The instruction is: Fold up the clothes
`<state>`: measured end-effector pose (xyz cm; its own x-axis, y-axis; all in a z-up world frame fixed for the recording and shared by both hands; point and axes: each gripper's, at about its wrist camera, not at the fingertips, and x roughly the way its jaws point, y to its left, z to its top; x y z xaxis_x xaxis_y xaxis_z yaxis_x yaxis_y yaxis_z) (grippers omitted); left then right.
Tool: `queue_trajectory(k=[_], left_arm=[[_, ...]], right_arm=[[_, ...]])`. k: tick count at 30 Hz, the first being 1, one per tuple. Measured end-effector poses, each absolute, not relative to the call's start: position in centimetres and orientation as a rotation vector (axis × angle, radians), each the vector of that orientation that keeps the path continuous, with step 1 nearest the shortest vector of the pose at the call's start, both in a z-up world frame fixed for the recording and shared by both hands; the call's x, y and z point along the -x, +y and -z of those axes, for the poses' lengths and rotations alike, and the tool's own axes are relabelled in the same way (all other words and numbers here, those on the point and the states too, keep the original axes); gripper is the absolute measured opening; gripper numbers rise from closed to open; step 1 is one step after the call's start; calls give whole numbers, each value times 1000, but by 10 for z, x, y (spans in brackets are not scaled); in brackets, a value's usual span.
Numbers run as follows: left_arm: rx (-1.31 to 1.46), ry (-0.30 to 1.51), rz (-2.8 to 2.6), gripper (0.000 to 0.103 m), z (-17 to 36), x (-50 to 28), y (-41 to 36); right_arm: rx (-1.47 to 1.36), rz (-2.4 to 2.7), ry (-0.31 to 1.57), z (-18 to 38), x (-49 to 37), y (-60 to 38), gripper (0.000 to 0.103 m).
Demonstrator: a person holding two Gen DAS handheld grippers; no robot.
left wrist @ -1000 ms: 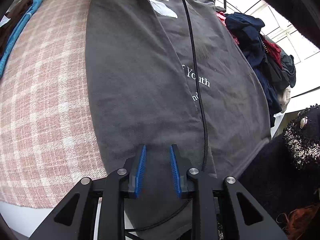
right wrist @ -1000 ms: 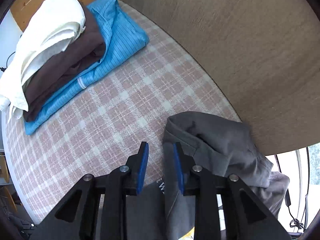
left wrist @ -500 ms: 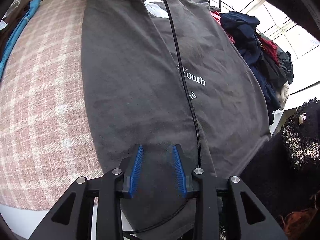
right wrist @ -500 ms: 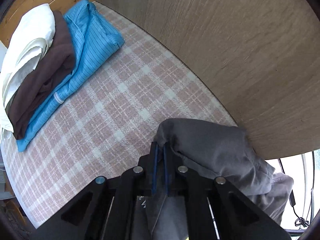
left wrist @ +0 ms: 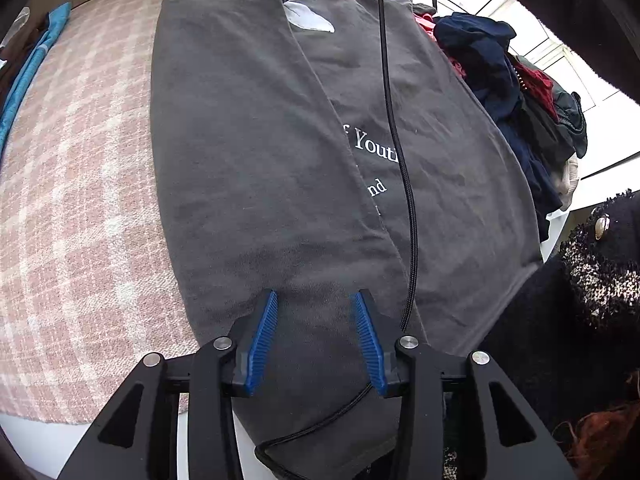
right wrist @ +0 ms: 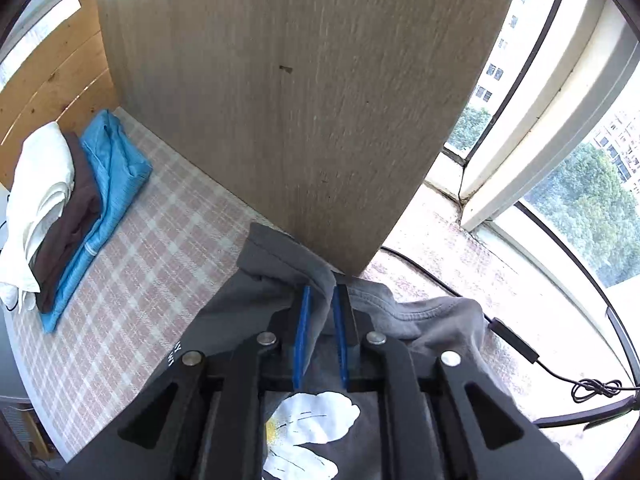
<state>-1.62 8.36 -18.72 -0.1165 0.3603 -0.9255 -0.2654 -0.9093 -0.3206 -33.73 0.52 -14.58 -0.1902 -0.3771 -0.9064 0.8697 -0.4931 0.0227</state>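
Only the right wrist view shows right gripper [right wrist: 320,300] fingers pinching the grey T-shirt [right wrist: 280,268]; left gripper [left wrist: 316,304] fingers gape wide.

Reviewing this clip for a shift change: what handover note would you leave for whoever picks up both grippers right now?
Right gripper: shut on the grey T-shirt near its collar.
Left gripper: open, fingers over the shirt's lower part, gripping nothing.
The shirt lies lengthwise on the checked cloth, one side already folded over its print.
Folded stack sits by the wooden board.
Left: grip the lower part, finish folding, add it to the stack.
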Motion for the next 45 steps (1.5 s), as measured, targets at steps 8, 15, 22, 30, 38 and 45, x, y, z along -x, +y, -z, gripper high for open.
queue_trajectory(k=[8, 15, 22, 30, 38, 45], left_arm=[[1765, -81, -2066, 42, 189, 18, 89], [1769, -97, -2071, 43, 189, 17, 88], [1765, -101, -2067, 43, 187, 15, 80], [1755, -88, -2061, 50, 186, 13, 84], [1744, -91, -2066, 53, 186, 12, 85], [1721, -119, -2079, 49, 186, 7, 78]], right_arm=[[-1061, 1699, 941, 161, 303, -50, 31], [-984, 1594, 1208, 188, 280, -94, 34], [-1083, 1517, 1198, 197, 290, -103, 4], [-964, 1679, 1065, 157, 300, -92, 4], [-898, 1794, 961, 102, 294, -67, 29], [-896, 1818, 754, 26, 281, -22, 38]])
